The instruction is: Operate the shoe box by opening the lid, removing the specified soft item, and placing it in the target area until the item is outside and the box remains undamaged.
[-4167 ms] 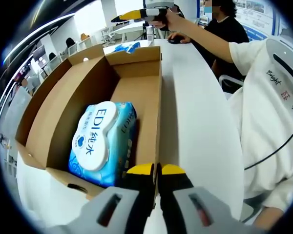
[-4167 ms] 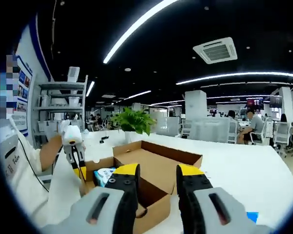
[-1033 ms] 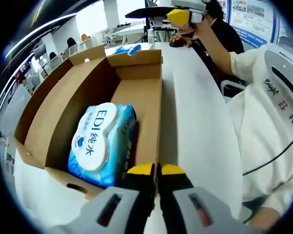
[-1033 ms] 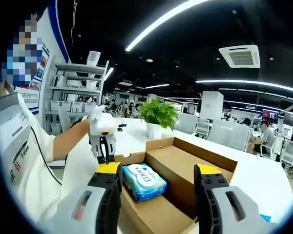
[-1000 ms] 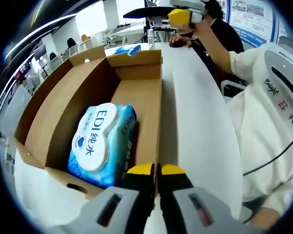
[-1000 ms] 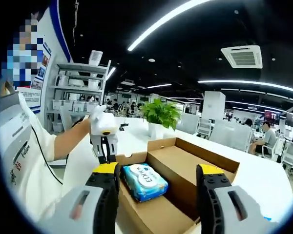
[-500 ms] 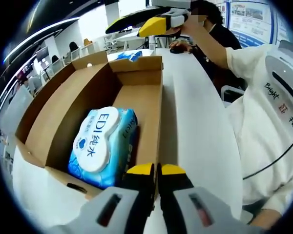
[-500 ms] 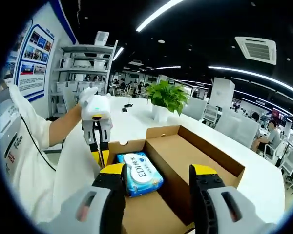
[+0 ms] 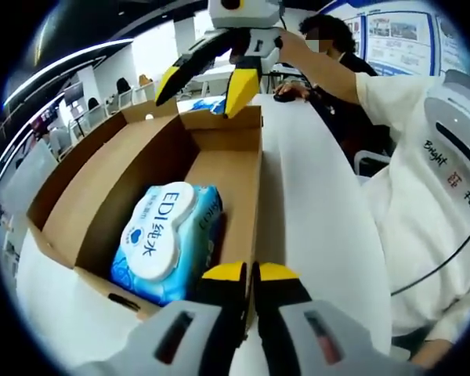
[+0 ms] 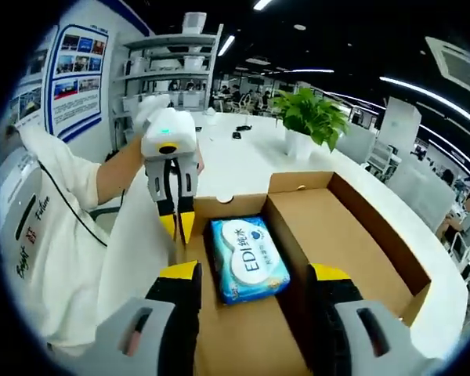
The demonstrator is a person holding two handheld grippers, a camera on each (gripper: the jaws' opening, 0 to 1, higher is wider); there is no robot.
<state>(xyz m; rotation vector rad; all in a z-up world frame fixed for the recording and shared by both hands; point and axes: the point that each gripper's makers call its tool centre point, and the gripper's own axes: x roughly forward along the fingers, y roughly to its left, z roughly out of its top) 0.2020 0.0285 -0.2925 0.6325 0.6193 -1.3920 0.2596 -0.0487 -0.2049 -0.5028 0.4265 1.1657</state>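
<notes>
The brown cardboard shoe box (image 9: 110, 180) lies open on the white table, its lid folded out beside it (image 10: 360, 227). A blue and white pack of wet wipes (image 9: 168, 239) lies flat inside, at the end near my left gripper. My left gripper (image 9: 251, 272) is shut on the box's side wall at that near corner, and from the other side it comes down on the rim (image 10: 176, 227). My right gripper (image 9: 202, 92) hangs open above the far end of the box. In its own view its jaws (image 10: 254, 276) stand wide apart, with the pack (image 10: 249, 258) between and beyond them.
The white table (image 9: 313, 219) runs along the box's right side. A blue thing (image 9: 207, 103) lies beyond the box's far end. A potted plant (image 10: 309, 117) stands farther along the table, with shelves (image 10: 172, 70) behind. A person's white sleeve (image 10: 55, 211) is close on the left.
My right gripper has come down from high above to just over the box's far end, tilting to look down on the pack. The left gripper keeps its hold on the wall.
</notes>
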